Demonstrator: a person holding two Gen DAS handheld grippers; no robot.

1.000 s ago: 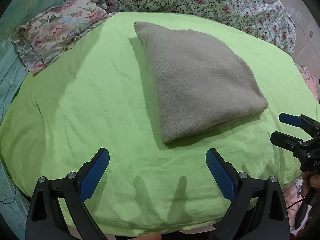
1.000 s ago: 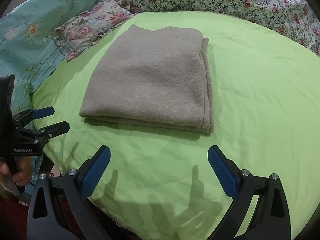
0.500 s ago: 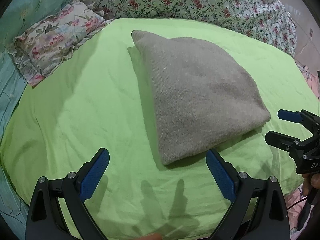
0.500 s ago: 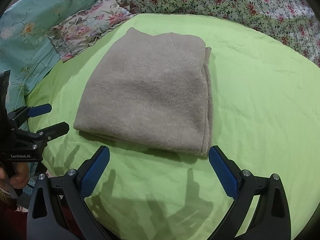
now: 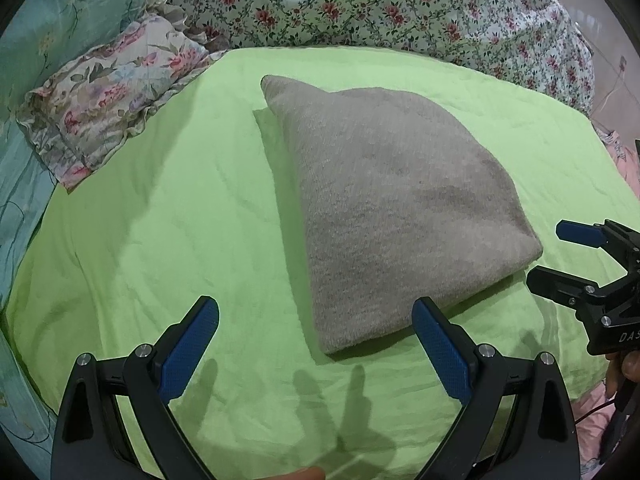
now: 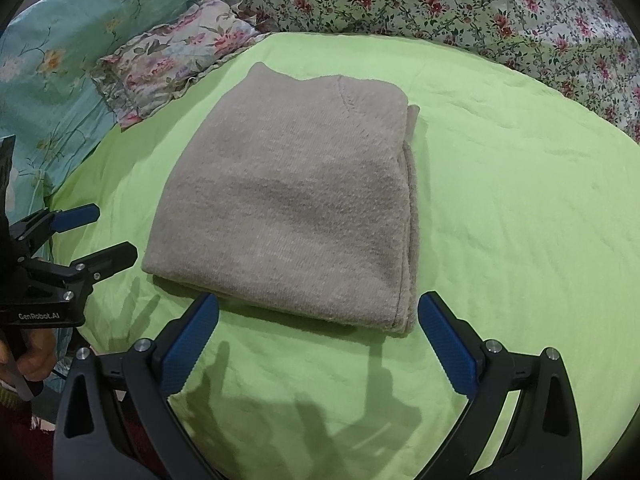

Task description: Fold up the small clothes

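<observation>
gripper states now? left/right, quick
Left gripper: open, holding nothing, near edge of the folded grey sweater.
Right gripper: open, holding nothing.

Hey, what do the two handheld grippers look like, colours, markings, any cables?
Both are black frames with silver bolt heads. The left gripper and right gripper each carry two fingers faced with blue textured pads. White lettering reads "GenRobot.AI" on the left one's body, and a partial "DAS" on the right one's. A thin red cable trails below the right gripper.
</observation>
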